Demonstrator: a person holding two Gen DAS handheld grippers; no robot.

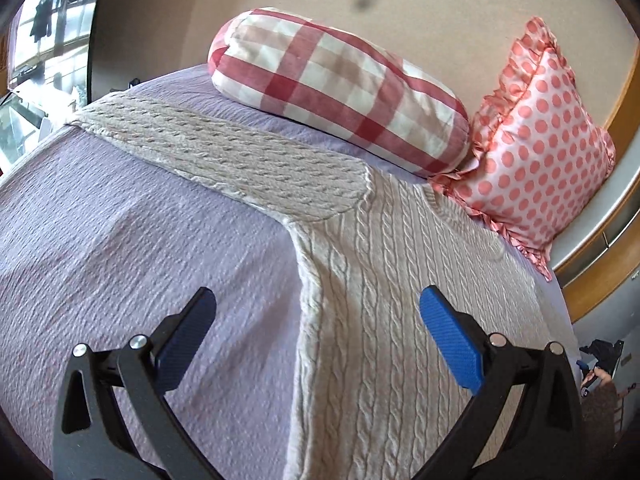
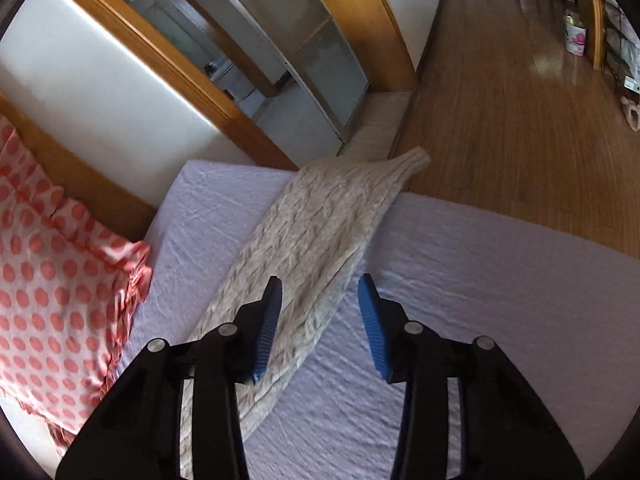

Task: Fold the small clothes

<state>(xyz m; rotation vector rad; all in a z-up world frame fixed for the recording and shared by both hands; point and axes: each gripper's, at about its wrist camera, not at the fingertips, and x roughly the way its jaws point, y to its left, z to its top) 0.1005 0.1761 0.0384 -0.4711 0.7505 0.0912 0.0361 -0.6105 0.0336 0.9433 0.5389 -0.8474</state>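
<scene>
Cream cable-knit sweater (image 1: 400, 280) lies flat on the bed (image 1: 120, 248), one sleeve (image 2: 320, 232) reaching the bed's edge. Left tool (image 1: 316, 312) hangs above its side, fingers wide apart; right tool (image 2: 320, 300) over the sleeve, fingers also apart. Two pillows (image 1: 340, 88) sit beyond.

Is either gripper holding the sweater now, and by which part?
Nothing is held. The left gripper and the right gripper are both open above the sweater.
</scene>
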